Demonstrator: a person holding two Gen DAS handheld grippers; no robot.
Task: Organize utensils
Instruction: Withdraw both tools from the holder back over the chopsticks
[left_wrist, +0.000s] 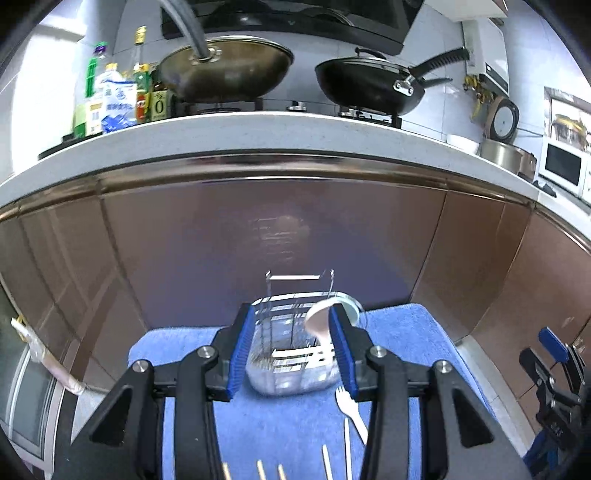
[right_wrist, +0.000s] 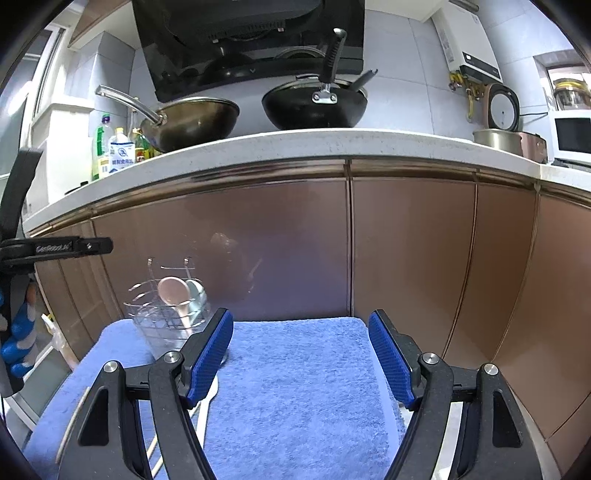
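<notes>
A clear utensil holder with a wire rack (left_wrist: 291, 354) stands on the blue towel (left_wrist: 280, 432). A pink spoon (left_wrist: 319, 321) and a pale spoon stand in it. My left gripper (left_wrist: 291, 350) is open and empty, its blue pads on either side of the holder from above. A white fork (left_wrist: 351, 410) and several wooden chopsticks (left_wrist: 327, 461) lie on the towel below it. In the right wrist view the holder (right_wrist: 166, 325) with the pink spoon (right_wrist: 173, 293) is at left. My right gripper (right_wrist: 301, 354) is open and empty over the bare towel (right_wrist: 295, 387).
Brown cabinet doors (right_wrist: 406, 251) rise right behind the towel, under a white counter (left_wrist: 258, 136) with two woks, bottles and appliances. The right gripper shows at the left wrist view's right edge (left_wrist: 554, 362). The white fork (right_wrist: 207, 402) lies under my right gripper's left finger.
</notes>
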